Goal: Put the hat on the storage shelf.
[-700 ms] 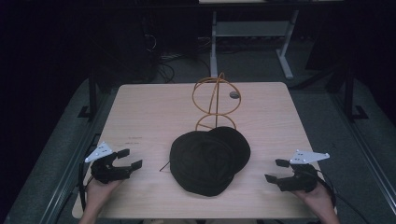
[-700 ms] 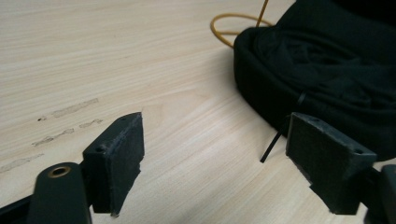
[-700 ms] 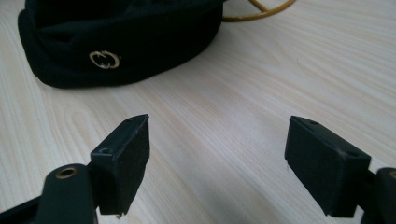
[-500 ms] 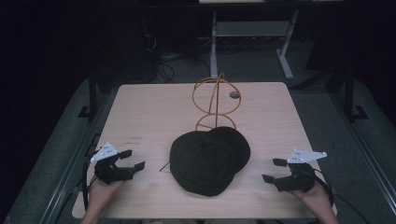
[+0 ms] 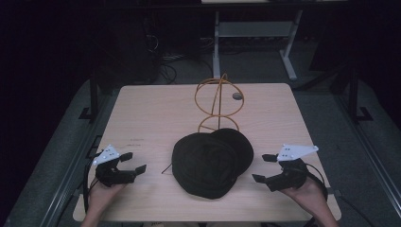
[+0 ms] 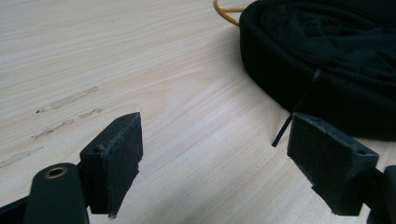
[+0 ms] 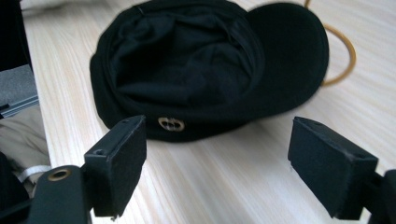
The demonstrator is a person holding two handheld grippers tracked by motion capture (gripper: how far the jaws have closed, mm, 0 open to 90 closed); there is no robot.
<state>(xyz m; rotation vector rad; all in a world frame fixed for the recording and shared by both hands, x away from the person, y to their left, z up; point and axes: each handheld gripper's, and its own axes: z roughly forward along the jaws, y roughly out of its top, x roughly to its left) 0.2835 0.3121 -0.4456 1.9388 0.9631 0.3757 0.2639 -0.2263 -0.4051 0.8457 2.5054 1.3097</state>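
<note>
Mid-table near the front edge: black cap (image 5: 210, 161), upside down, brim touching wire stand (image 5: 218, 101). Left gripper (image 5: 131, 163) and right gripper (image 5: 265, 168) flank it, jaws wide, empty.

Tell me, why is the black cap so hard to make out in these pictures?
High view: dim light turns the cap into a flat dark blob. Right gripper view: brighter, showing folds and a metal buckle, with slightly blurred edges. Left gripper view: sharp wood grain.
</note>
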